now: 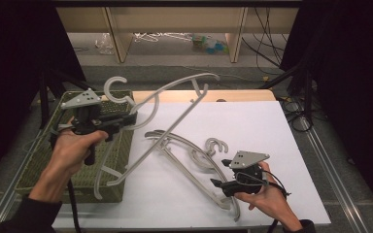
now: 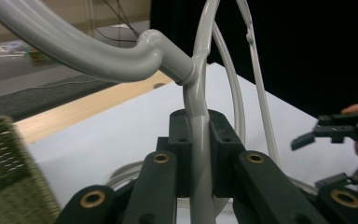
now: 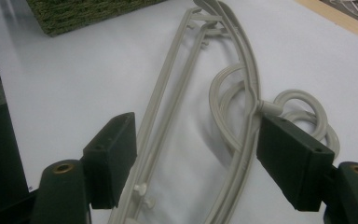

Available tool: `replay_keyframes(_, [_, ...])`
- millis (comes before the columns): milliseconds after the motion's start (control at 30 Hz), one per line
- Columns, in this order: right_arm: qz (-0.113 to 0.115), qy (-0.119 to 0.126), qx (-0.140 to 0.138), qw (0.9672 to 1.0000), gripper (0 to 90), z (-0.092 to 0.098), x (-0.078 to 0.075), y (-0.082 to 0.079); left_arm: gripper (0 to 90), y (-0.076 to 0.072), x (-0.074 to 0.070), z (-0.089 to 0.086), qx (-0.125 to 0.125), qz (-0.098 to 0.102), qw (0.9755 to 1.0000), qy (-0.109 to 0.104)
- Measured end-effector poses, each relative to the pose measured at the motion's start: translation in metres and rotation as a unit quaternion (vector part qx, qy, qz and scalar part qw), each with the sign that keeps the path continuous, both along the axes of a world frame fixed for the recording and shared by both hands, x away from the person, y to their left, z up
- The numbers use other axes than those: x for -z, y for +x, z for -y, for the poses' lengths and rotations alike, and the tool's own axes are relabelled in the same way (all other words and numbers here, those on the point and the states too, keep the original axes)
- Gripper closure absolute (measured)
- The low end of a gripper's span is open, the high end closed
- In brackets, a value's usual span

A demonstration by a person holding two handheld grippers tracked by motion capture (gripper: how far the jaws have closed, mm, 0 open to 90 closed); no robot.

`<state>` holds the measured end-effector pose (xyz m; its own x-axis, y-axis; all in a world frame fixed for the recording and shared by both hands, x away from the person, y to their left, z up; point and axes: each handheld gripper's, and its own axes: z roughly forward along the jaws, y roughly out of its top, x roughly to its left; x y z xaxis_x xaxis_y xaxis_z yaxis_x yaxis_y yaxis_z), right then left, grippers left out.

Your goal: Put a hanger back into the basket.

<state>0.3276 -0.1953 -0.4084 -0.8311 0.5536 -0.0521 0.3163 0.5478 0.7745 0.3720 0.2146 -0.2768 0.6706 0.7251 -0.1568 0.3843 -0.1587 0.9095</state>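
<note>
So the table (image 1: 272, 126) has a white top, with a green woven basket (image 1: 43, 160) sitting at its left edge. Looks like the job is moving grey plastic hangers into that basket, and my read is it's somewhere in the middle.

One lifted hanger (image 1: 175, 104) is up in the air right now, tilted, its hook near the basket's far corner and its lower end hanging over the basket's near side. The left hand-held gripper (image 1: 126, 119) is clamped tight on it just below the hook; in the left gripper view the grey bar (image 2: 198, 154) runs straight up between the pinched jaws. So that one is picked up but not dropped in yet.

Still left: a small pile of hangers (image 1: 189, 155) lying flat on the table, at least two, maybe three, hard to count since they overlap. The right hand-held gripper (image 1: 217, 184) hovers over them with its jaws spread wide, straddling the hanger arms (image 3: 168, 112) in the right gripper view without pinching anything.

Can't tell how many are already inside the basket.
</note>
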Motion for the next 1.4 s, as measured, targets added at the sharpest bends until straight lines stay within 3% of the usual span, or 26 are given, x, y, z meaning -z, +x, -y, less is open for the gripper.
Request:
replay_keyframes(67, [-0.006, -0.001, 0.000, 1.0000, 29.5, 0.000, 0.001, 0.000, 81.5, 0.004, -0.002, -0.012, -0.016, 0.003, 0.9999, 0.001])
replay_keyframes(133, [-0.007, -0.003, -0.002, 1.0000, 29.5, 0.000, 0.002, 0.001, 81.4, 0.007, -0.006, -0.024, -0.036, 0.010, 0.9992, 0.017])
replay_keyframes(367, [-0.003, -0.003, 0.000, 1.0000, 29.5, 0.002, 0.001, 0.001, 81.4, 0.021, -0.002, -0.068, -0.104, 0.016, 0.9930, 0.055])
replay_keyframes(567, [-0.010, -0.001, 0.003, 0.9999, 29.5, 0.002, 0.003, 0.001, 81.5, 0.025, 0.013, -0.092, -0.122, 0.013, 0.9914, 0.045])
replay_keyframes(867, [-0.010, -0.004, 0.002, 0.9999, 29.5, 0.003, 0.004, 0.002, 81.4, 0.033, 0.031, -0.118, -0.146, 0.013, 0.9864, 0.074])
replay_keyframes(1233, [-0.013, -0.005, 0.002, 0.9999, 29.4, 0.004, 0.004, 0.002, 81.4, 0.045, 0.054, -0.145, -0.177, 0.018, 0.9759, 0.127])
replay_keyframes(1400, [-0.013, -0.006, 0.003, 0.9999, 29.4, 0.004, 0.004, 0.002, 81.4, 0.048, 0.059, -0.154, -0.182, 0.018, 0.9733, 0.138])
